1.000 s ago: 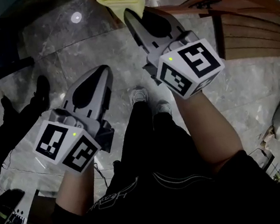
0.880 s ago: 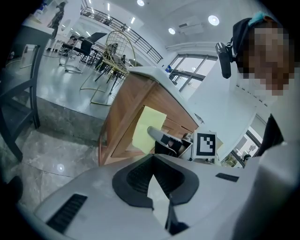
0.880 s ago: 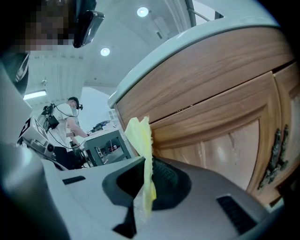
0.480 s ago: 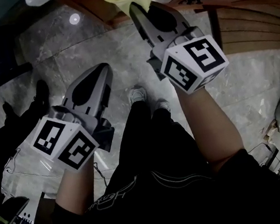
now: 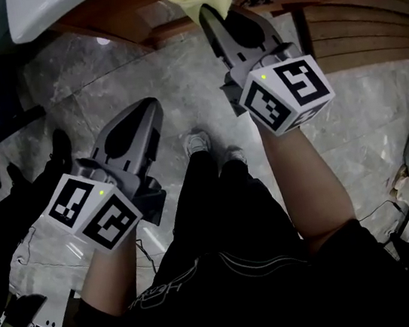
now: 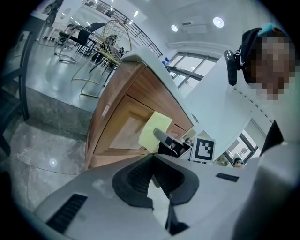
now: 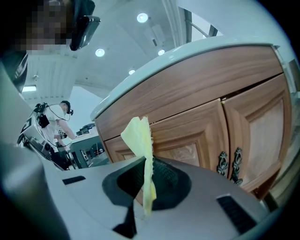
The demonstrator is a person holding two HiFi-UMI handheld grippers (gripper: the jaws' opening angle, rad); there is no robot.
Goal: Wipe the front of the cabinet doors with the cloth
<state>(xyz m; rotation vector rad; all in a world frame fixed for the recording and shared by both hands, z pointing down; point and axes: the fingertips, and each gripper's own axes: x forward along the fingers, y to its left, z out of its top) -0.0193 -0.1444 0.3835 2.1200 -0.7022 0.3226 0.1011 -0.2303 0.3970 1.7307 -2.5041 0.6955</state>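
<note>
Slippage is judged the chief risk. The thin pale-yellow cloth is pinched only along one edge by the right gripper, whose jaws are closed on it. A hard drag across the wood could pull the cloth free or fold it over, and the hard jaw tips would then be left to scrape the finish. A second hazard is posed by the dark ornate metal handles at the meeting edge of the brown wooden cabinet doors, where a loose corner could be snagged. The raised frames round the recessed panels may also be missed if only flat strokes are made.

The cloth is held up in front of one door, close under the curved white countertop; whether it is touching the wood cannot be told. The left gripper is held low, well apart from the cabinet, with its jaws pressed together and nothing between them.

The cloth is seen as soft, limp and slightly ragged at the edge. The doors are faced with smooth grained wood and moulded panels. The polished grey marbled stone floor is glossy, and the gripper shells are smooth grey plastic with ribbed dark pads.
</note>
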